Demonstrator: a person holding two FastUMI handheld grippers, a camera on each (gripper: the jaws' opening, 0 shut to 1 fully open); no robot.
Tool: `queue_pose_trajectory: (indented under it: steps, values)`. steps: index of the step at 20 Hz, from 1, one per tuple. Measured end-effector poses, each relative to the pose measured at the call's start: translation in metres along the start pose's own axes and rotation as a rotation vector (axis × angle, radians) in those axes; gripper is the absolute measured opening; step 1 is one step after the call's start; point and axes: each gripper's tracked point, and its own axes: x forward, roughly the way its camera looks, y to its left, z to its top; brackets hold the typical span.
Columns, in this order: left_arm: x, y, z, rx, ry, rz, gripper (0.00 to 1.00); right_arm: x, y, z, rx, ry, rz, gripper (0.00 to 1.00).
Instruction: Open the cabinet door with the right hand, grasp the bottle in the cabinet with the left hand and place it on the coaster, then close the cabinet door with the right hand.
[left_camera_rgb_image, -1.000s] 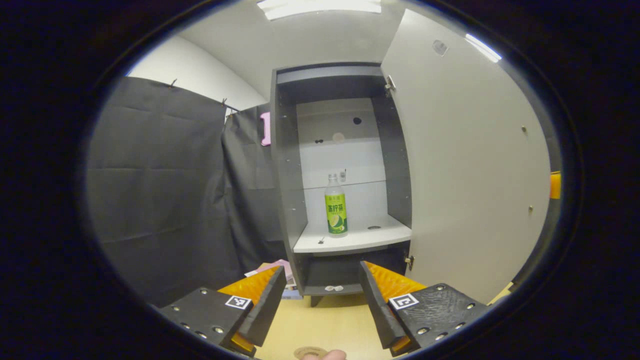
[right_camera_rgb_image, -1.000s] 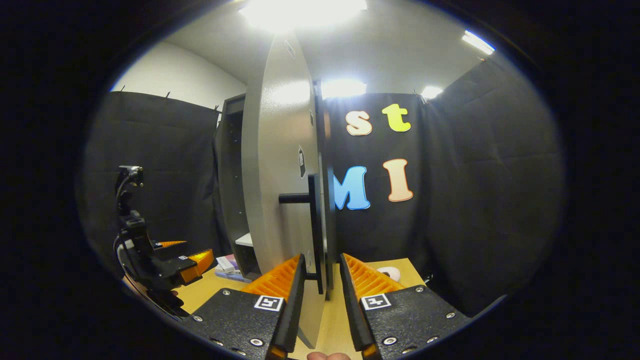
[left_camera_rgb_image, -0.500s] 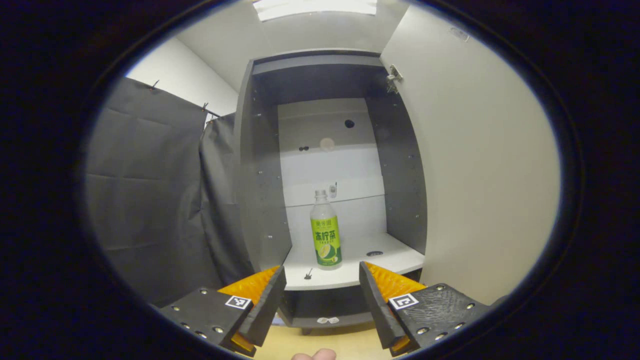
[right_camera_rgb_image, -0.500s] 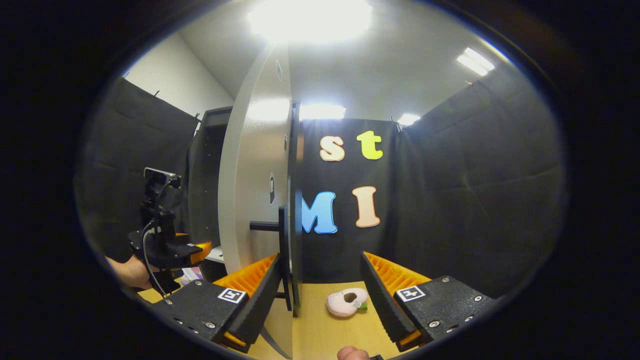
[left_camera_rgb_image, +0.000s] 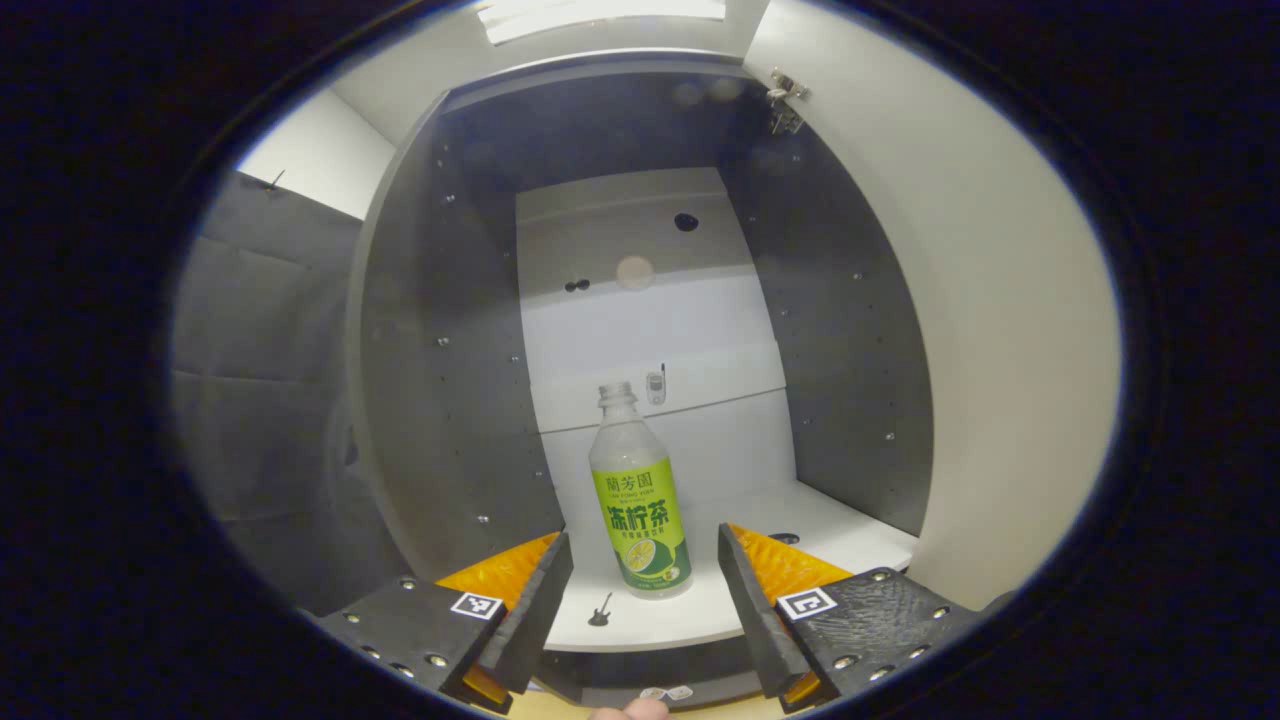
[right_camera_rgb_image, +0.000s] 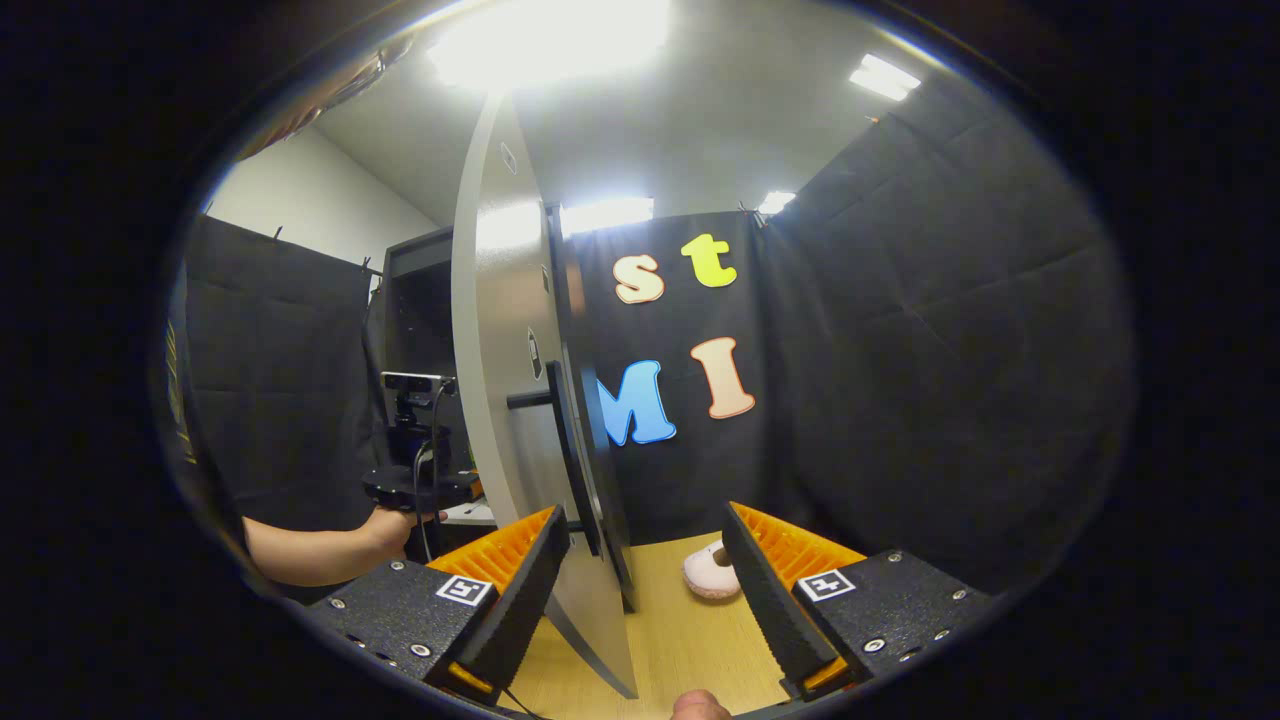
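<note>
We note a clear plastic bottle (left_camera_rgb_image: 640, 500) with a green and yellow label and no cap we can make out, standing upright, long axis vertical, mouth up. It sits on the white shelf (left_camera_rgb_image: 700, 610) inside the cabinet (left_camera_rgb_image: 440, 330), whose side walls are dark grey and drilled with rows of small holes. The left gripper (left_camera_rgb_image: 645, 590) frames the bottle's base between widely parted fingers, touching nothing. A tiny guitar-shaped mark (left_camera_rgb_image: 600, 610) lies on the shelf beside it. The cabinet door (right_camera_rgb_image: 500, 400), smooth and pale, stands open edge-on with its dark bar handle (right_camera_rgb_image: 560, 440). The right gripper (right_camera_rgb_image: 645, 590) gapes wide, empty, near the door's edge; a pale toy (right_camera_rgb_image: 710, 575) rests on the wooden table (right_camera_rgb_image: 690, 640).
</note>
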Motion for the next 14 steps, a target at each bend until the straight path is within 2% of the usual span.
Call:
queue_pose_trajectory:
  steps: [3, 5, 7, 9, 10, 13, 14]
  values:
    - [0.022, 0.006, -0.02, -0.028, 0.042, 0.032, 0.84, 0.0, -0.041, -0.033, 0.074, 0.05, -0.159, 0.95]
    - [0.034, 0.008, -0.025, -0.006, 0.036, 0.063, 0.84, 0.001, -0.051, -0.041, 0.165, 0.055, -0.25, 0.95]
    - [0.052, 0.009, -0.025, 0.014, 0.01, 0.05, 0.83, -0.004, -0.058, -0.043, 0.212, 0.035, -0.307, 0.96]
    - [0.066, 0.008, -0.025, 0.03, 0.01, 0.035, 0.84, -0.005, -0.061, -0.046, 0.203, 0.025, -0.338, 0.92]
    - [0.072, 0.007, -0.027, 0.021, 0.016, 0.023, 0.84, -0.002, -0.06, -0.051, 0.194, 0.039, -0.349, 0.95]
    - [0.088, 0.009, -0.021, 0.014, -0.01, 0.016, 0.84, 0.012, -0.056, -0.062, 0.162, 0.07, -0.353, 0.96]
    - [0.092, 0.004, -0.022, 0.026, -0.01, -0.009, 0.83, 0.013, -0.056, -0.062, 0.149, 0.071, -0.354, 0.95]
